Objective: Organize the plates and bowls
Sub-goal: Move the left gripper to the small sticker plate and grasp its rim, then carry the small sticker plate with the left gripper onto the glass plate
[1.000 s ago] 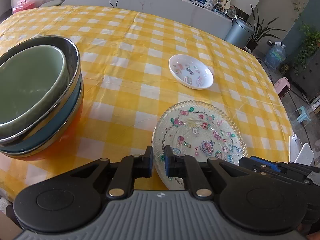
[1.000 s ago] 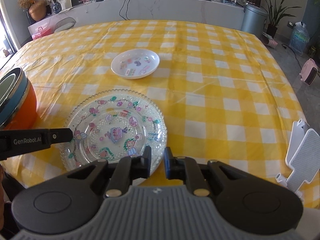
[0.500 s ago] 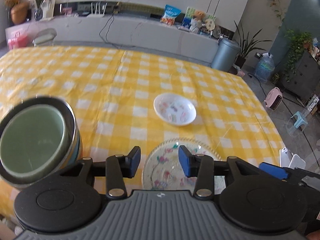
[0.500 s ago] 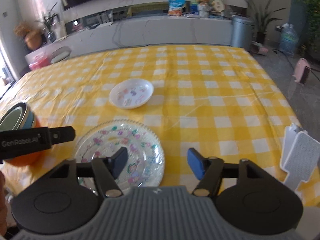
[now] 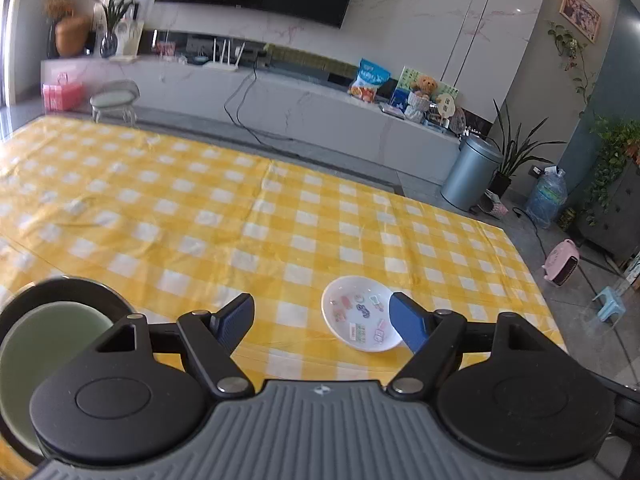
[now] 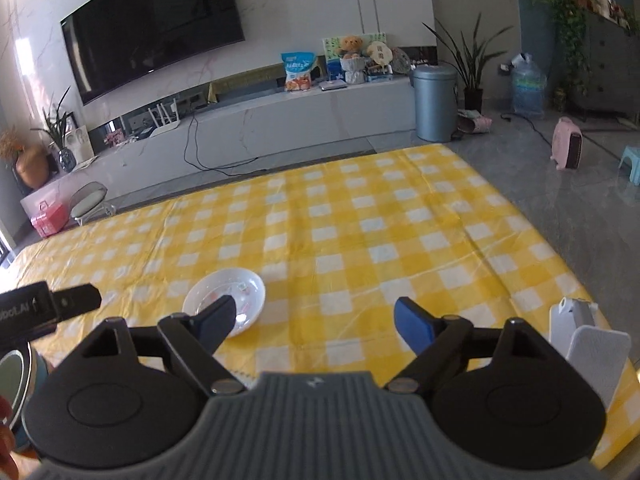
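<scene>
Small white dish [image 5: 362, 314] sits on the yellow checked cloth [image 5: 280, 216], ahead of both tongs. Stacked bowls [image 5: 52, 332] lie low and left of the left gripper [image 5: 322, 320], whose jaws have just been opening and stand wide apart, nothing between them. Dish touches neither, overlapping its right fingertip in view. Right gripper [image 6: 316, 318]: jaws likewise just opened, empty; dish ahead-left. Round, no long axis. Left looks nearer.
</scene>
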Available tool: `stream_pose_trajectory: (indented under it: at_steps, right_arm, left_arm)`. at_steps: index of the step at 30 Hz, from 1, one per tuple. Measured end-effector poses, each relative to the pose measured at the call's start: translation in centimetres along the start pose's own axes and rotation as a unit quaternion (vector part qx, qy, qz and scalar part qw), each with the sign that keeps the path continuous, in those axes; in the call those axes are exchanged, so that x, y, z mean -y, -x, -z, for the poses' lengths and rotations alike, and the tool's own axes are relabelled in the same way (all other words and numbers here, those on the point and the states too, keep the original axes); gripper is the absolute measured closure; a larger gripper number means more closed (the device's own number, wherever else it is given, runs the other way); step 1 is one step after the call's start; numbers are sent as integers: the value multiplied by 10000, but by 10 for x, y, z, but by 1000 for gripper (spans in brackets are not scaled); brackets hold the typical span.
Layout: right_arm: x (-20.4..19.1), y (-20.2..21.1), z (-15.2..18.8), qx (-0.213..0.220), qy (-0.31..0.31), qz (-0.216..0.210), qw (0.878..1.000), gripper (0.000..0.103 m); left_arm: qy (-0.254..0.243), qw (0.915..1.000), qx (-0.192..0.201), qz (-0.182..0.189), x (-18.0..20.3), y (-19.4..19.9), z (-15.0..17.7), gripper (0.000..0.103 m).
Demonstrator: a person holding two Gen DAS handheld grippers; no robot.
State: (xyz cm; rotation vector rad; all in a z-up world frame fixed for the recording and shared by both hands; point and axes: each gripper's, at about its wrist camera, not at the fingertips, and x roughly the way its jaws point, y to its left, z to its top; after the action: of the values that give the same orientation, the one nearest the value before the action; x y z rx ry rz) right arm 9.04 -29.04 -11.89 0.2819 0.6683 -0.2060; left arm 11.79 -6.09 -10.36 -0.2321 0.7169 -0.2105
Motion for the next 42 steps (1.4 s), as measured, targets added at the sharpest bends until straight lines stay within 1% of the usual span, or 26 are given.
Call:
stream_pose_trajectory:
  at_steps: [3,5,6,7,9,10,11,12,13,15,16,17,18,19,20,21,22,26,29,31,33,36,37,39,41,42]
  right_arm:
    - [0,-16,-4,-136,-180,-30,9997,18]
    - [0,-25,-3,-105,-263,-71,9996,18]
    - [0,-29,-1,-60,-317,-68,9995,14]
    - [1,-34,0,-20,-363,-65,9993,12]
    - [1,-42,2,106,-383,-79,9992,11]
    - [0,-47,2,101,-353,-69,9993,11]
    - [-1,-54,1,22,-316,-127,9994,13]
    - [0,-61,-1,-70,-309,-234,9992,19]
    - [0,-68,-2,-158,-332,-306,9989,22]
    - [-2,-80,-3,-341,-334,-376,9981,33]
    - [-4,-87,-4,-418,-316,-397,9978,38]
    - [-6,-93,-5,-498,-310,-426,9974,47]
    - [-7,-98,-5,-575,-327,-469,9967,55]
    - [-8,-104,-6,-650,-373,-548,9957,59]
    - [-8,-109,-6,-694,-417,-627,9947,68]
    - [-9,-114,-7,-735,-440,-704,9938,73]
    - [-11,-118,-6,-771,-441,-761,9931,74]
    - [-18,-133,-7,-840,-389,-882,9918,85]
    - [-21,-139,-4,-892,-416,-982,9903,89]
    - [-20,-142,-1,-924,-438,-1026,9895,90]
    - [-21,-143,1,-939,-372,-1022,9896,92]
    - [-21,-145,3,-979,-340,-1027,9893,96]
    - [-20,-146,4,-996,-359,-1029,9890,97]
    - [-18,-147,4,-1014,-421,-1072,9882,99]
    - [-17,-148,4,-1010,-441,-1091,9879,99]
    - [-17,-148,4,-1004,-451,-1096,9879,99]
  left_arm:
    - [-68,9999,-112,-90,1,-12,0,10]
    - [-160,9997,-160,-70,2,-21,1,10]
    - [-198,9997,-127,-8,2,-24,2,10]
    - [-233,9996,-137,33,3,-27,3,11]
    - [-319,9991,-262,77,3,-37,3,19]
    - [-339,9988,-339,86,4,-42,4,23]
    - [-313,9986,-426,99,3,-47,4,24]
    - [-263,9983,-501,139,2,-53,5,24]
    - [-191,9980,-570,179,0,-58,5,25]
    - [-49,9974,-689,227,-4,-69,5,29]
    - [26,9967,-753,290,-6,-75,5,33]
    - [59,9962,-799,349,-8,-80,5,42]
    - [93,9956,-847,398,-10,-85,4,47]
    - [129,9948,-900,454,-11,-91,4,55]
    - [161,9941,-950,494,-13,-96,4,59]
    - [213,9934,-1009,509,-15,-101,4,62]
    - [254,9929,-1029,533,-17,-105,3,65]
    - [272,9924,-1046,586,-22,-116,2,66]
    - [270,9918,-1116,564,-25,-124,2,70]
    - [305,9913,-1122,610,-27,-128,2,71]
    - [321,9907,-1138,668,-27,-132,2,71]
    - [316,9907,-1113,712,-27,-134,3,76]
    - [306,9908,-1105,725,-26,-135,3,81]
    - [290,9906,-1123,723,-25,-136,3,84]
    - [285,9897,-1186,744,-26,-138,2,97]
    - [283,9895,-1196,755,-25,-138,2,97]
